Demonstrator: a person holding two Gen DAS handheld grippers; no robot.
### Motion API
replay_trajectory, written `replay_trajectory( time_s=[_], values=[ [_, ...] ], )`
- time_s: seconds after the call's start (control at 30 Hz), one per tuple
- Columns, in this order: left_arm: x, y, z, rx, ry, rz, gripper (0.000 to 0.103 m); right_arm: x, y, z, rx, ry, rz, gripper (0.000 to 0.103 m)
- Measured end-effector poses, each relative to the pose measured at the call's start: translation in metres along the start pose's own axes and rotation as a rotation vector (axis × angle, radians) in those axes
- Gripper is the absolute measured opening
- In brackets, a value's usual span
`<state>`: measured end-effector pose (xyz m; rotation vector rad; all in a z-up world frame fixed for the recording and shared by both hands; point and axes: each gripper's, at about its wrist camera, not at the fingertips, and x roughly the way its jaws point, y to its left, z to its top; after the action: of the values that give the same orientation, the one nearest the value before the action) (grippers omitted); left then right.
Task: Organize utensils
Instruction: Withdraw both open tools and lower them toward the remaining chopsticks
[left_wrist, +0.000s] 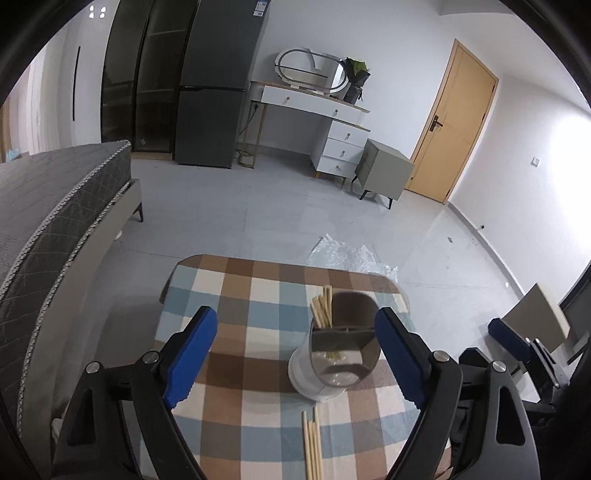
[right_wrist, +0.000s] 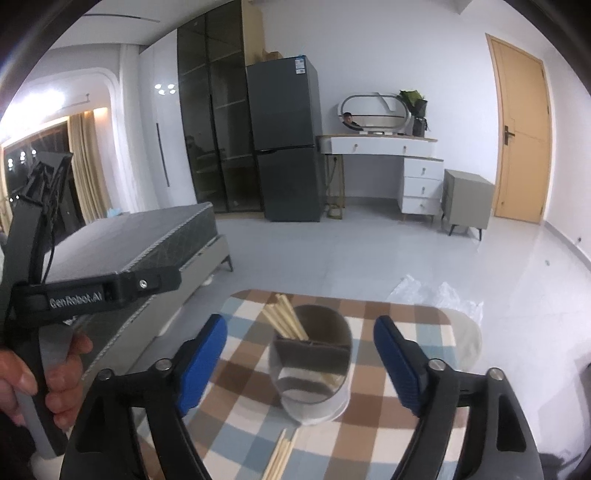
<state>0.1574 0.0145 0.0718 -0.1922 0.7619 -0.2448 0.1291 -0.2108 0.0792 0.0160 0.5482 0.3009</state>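
Note:
A cylindrical utensil holder with inner dividers stands on the checkered table. Several wooden chopsticks stand in its far left compartment. More loose chopsticks lie on the cloth just in front of it. My left gripper is open and empty, above the table, with the holder between its blue pads. My right gripper is open and empty, also straddling the holder from above.
A dark mattress bed stands left of the table. Crumpled clear plastic lies on the floor behind the table. A fridge, dresser and door line the far wall.

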Motion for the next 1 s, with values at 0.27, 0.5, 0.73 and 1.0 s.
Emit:
replay_trajectory(
  time_s=[0.27,0.5,0.73,1.0],
  values=[
    [-0.016,-0.007,-0.021,0.033,-0.013,0.034,0.085,-0.022,0.001,-0.027,0.055,-0.026,0.008,0.095],
    [-0.024,-0.013,-0.046,0.064,-0.029,0.05,0.09,-0.031,-0.007,-0.057,0.148,-0.036,0.015,0.103],
    [-0.024,-0.013,-0.067,0.075,-0.028,0.058,0.091,-0.032,-0.008,-0.083,0.176,-0.018,0.046,0.103],
    [-0.018,-0.008,-0.095,0.062,-0.012,0.091,0.091,-0.024,-0.002,-0.109,0.169,0.02,0.064,0.103]
  ],
)
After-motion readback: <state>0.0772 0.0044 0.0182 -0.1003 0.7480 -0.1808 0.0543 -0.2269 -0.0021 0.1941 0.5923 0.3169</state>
